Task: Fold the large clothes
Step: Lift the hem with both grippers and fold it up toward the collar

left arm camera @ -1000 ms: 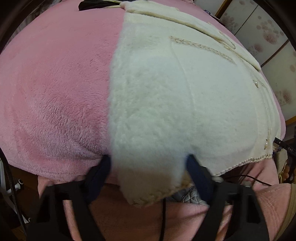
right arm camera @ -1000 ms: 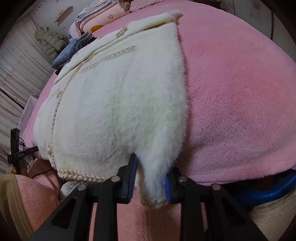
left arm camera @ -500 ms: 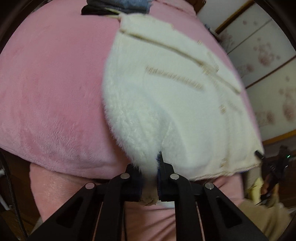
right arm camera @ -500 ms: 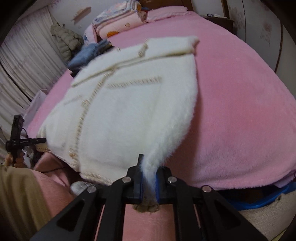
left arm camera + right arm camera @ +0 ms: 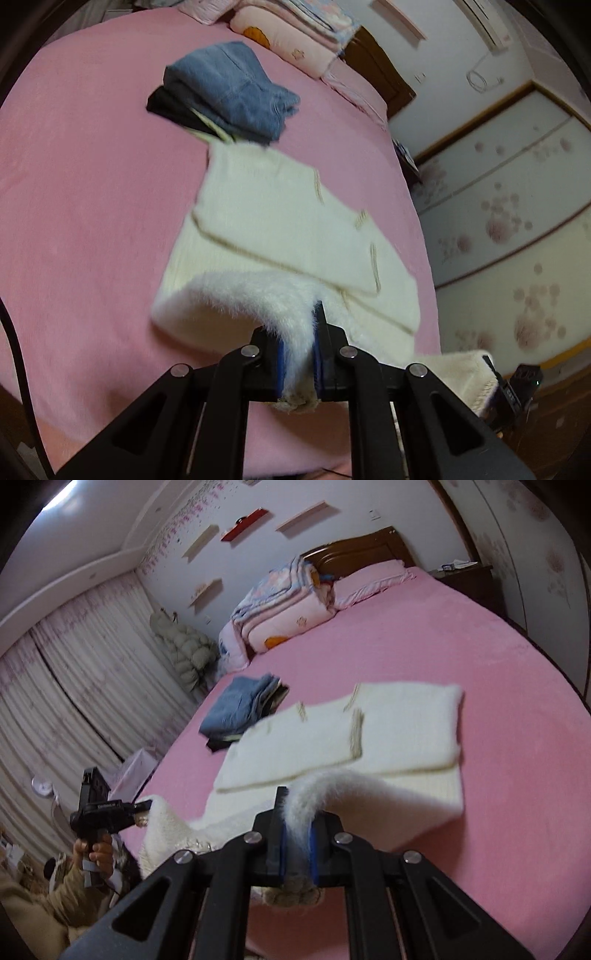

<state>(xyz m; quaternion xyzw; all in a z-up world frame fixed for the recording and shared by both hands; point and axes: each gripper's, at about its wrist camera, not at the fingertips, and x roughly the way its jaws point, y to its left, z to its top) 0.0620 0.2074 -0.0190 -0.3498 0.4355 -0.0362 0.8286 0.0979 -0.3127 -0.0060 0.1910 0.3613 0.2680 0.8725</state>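
Observation:
A fluffy cream cardigan (image 5: 280, 221) with braided trim lies on the pink bed (image 5: 92, 184), its near hem lifted off the cover. My left gripper (image 5: 298, 360) is shut on one hem corner, the fur bulging between its blue pads. In the right wrist view the same cardigan (image 5: 369, 727) lies folded in layers, and my right gripper (image 5: 297, 843) is shut on the other hem corner. The left gripper (image 5: 99, 812), held by a hand, shows at the left edge there, pinching the hem.
Folded blue jeans (image 5: 232, 88) on dark clothes lie just beyond the cardigan's far end. Folded quilts and a pillow (image 5: 288, 609) are stacked by the wooden headboard (image 5: 362, 550). Curtains (image 5: 55, 701) hang to the left, wardrobe doors (image 5: 517, 221) stand to the right.
Both grippers closed on the cardigan's hem corners and rose, lifting the near hem off the bed. The views now take in the far bed and room.

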